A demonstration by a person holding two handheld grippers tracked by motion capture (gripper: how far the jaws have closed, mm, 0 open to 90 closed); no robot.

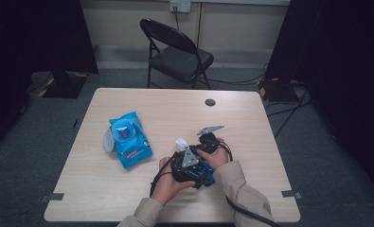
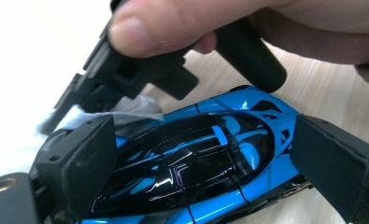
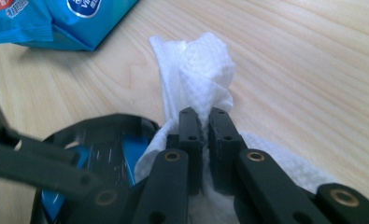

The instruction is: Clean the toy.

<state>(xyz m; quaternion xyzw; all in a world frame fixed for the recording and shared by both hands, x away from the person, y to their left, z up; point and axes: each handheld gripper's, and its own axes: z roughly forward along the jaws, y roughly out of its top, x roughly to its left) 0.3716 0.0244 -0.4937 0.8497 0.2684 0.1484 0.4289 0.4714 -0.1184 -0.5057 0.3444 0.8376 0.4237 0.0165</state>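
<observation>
Step in hand, as judged: wiping the toy car [image 2: 191,158], which rests on the tabletop [image 1: 251,123] near its front edge. The left gripper [image 2: 196,154] clamps the car between its fingers [image 2: 86,158]. The right gripper [image 3: 203,128], fully closed, pinches a white wipe [image 3: 201,70] beside the car's end. Next move: draw the wipe across the bodywork while keeping the car clamped.

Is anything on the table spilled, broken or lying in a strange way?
Nothing stands out. The wipes pack lies flat with its lid open, the left gripper holds the blue toy car, and the right gripper pinches a white wipe.
</observation>
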